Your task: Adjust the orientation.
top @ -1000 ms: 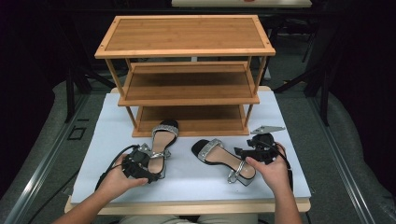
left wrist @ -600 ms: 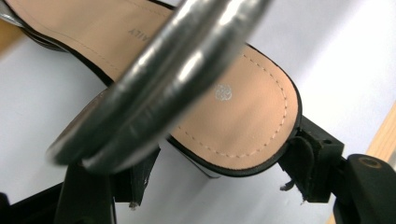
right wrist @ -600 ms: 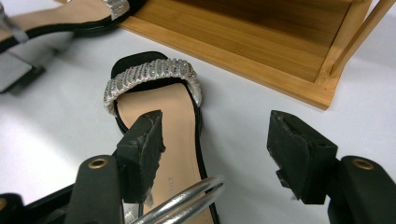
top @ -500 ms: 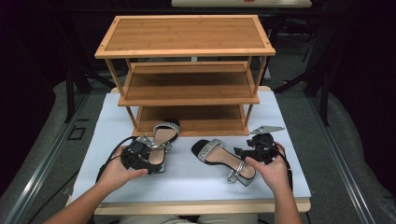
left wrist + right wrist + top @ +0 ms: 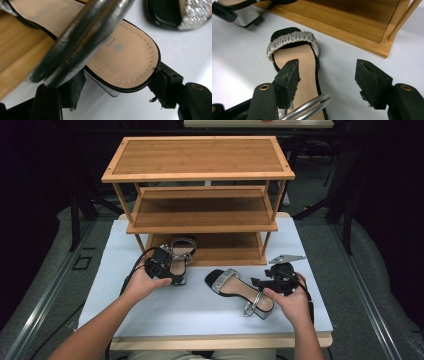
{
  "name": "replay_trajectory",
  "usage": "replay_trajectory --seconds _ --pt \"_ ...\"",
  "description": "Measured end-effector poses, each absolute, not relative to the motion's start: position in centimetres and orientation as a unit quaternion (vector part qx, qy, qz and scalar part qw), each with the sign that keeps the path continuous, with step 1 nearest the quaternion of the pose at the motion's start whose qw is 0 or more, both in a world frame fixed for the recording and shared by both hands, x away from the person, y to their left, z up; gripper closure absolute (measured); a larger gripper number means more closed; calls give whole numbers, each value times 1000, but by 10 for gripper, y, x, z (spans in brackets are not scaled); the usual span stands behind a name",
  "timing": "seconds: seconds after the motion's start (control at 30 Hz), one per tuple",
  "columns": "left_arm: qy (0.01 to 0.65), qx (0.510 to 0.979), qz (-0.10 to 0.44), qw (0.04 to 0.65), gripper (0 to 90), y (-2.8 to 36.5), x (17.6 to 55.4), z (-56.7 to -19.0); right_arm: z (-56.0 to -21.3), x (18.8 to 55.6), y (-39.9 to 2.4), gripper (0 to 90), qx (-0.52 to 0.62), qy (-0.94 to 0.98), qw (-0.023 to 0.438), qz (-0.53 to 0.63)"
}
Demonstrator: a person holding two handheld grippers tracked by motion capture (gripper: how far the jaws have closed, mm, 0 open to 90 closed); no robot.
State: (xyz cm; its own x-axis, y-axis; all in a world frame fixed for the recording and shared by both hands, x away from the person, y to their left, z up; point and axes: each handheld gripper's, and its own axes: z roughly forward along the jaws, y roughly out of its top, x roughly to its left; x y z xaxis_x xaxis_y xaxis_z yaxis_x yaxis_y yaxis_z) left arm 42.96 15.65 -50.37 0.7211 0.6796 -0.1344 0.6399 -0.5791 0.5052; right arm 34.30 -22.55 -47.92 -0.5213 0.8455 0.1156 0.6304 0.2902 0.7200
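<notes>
Two heeled sandals, one three-tier wooden shoe rack, two grippers. High view: rack stands at upper centre on the white table. Left gripper at centre-left, clenched on the heel end of the first sandal, whose toe end lies on the rack's bottom shelf. Second sandal lies flat on the table at lower centre-right, toe pointing upper left. Right gripper sits just beside its heel end.

Left gripper view adds what the high view lacks: both jaws press the block heel under the tan insole of the first sandal, silver ankle strap crossing upper left, second sandal's toe in the upper right corner.

Right gripper view: jaws spread apart, released, grasping nothing; the second sandal's rhinestone toe band is at frame centre-left, and the left jaw overlaps the insole.
</notes>
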Motion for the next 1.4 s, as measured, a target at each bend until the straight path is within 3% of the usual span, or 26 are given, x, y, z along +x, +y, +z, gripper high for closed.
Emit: replay_trajectory --seconds 0.73,1.27,1.4 --pt "367 889 53 270 334 155 476 -516 -479 343 -227 355 468 789 143 372" --pt "396 878 63 262 324 159 461 -515 -481 344 -224 355 466 791 146 369" --pt "418 858 40 297 329 173 443 -515 -481 344 -225 356 468 791 144 367"
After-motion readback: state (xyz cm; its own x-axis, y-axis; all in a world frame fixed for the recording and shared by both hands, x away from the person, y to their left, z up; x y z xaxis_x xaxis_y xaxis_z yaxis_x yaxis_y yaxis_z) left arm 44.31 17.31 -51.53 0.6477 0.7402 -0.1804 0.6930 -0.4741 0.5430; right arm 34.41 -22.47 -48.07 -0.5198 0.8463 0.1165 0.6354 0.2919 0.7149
